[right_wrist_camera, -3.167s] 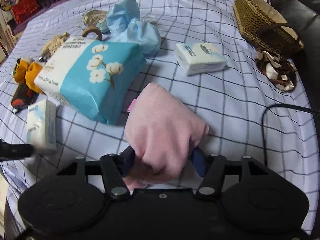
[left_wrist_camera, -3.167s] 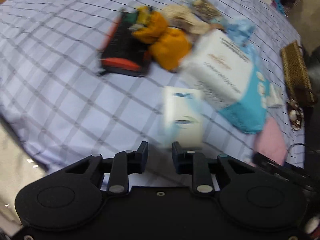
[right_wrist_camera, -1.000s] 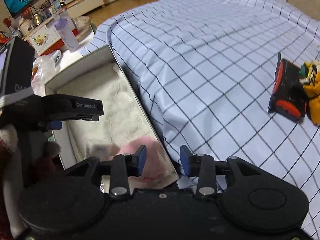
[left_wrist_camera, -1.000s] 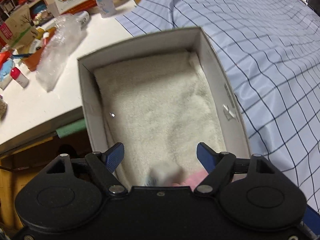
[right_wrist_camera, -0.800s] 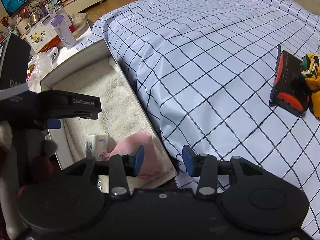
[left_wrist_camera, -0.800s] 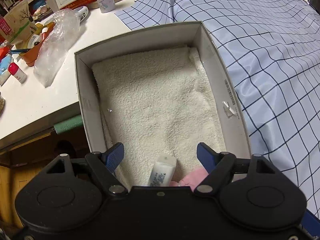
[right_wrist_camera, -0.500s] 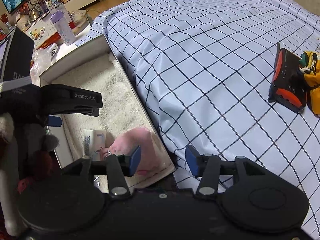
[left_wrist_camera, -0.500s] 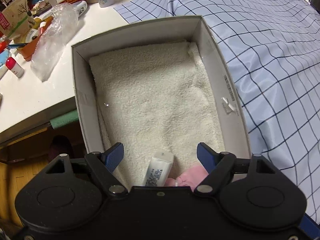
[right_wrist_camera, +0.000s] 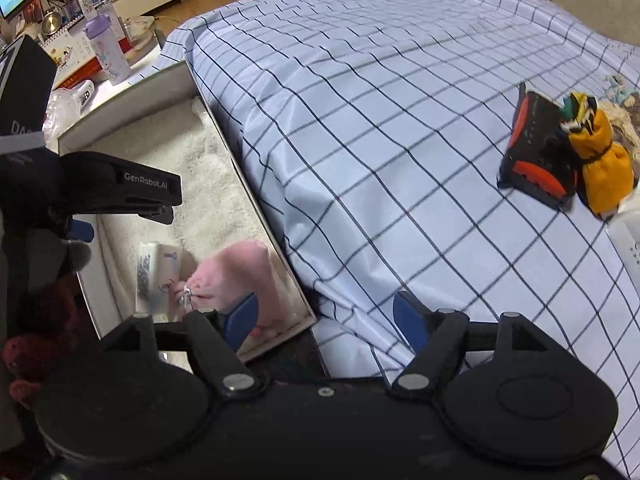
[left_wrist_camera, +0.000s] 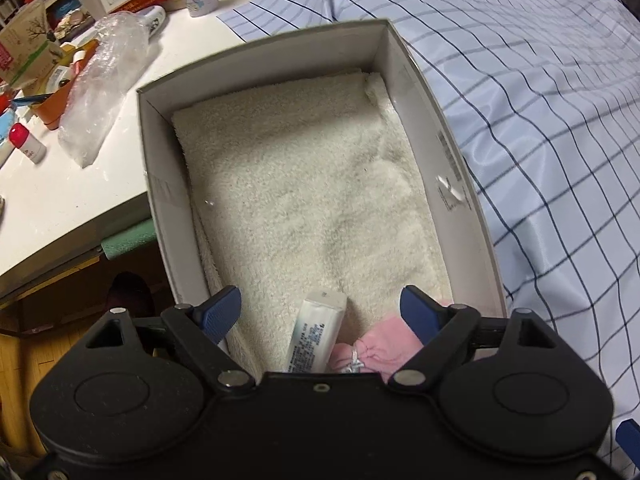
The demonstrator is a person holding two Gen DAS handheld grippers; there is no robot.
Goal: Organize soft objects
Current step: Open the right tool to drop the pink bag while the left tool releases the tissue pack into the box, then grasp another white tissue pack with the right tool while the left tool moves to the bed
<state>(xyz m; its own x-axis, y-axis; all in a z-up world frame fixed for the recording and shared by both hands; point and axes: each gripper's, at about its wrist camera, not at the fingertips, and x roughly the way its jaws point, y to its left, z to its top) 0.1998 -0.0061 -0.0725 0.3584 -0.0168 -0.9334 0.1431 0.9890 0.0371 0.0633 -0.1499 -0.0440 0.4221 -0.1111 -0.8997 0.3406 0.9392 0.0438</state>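
A white cardboard box (left_wrist_camera: 452,168) is sitting between a white desk (left_wrist_camera: 60,200) and the checked bedsheet (right_wrist_camera: 400,140), its floor lined with a cream towel (left_wrist_camera: 312,192). A tissue pack (left_wrist_camera: 316,332) and a pink cloth (left_wrist_camera: 384,344) are lying side by side, touching, at the near end of the box; the rest of the towel is lying bare. The left gripper (left_wrist_camera: 320,312) is hovering above that near end, jaws spread wide and holding nothing. The right gripper (right_wrist_camera: 326,318) is hanging over the box's bedside corner, jaws likewise parted and empty. On the desk beside the box a crumpled plastic bag (left_wrist_camera: 104,84) and a lilac bottle (right_wrist_camera: 106,48) are standing. Well apart on the sheet, a black-and-orange pouch (right_wrist_camera: 536,160) is touching a yellow cloth bundle (right_wrist_camera: 600,168).
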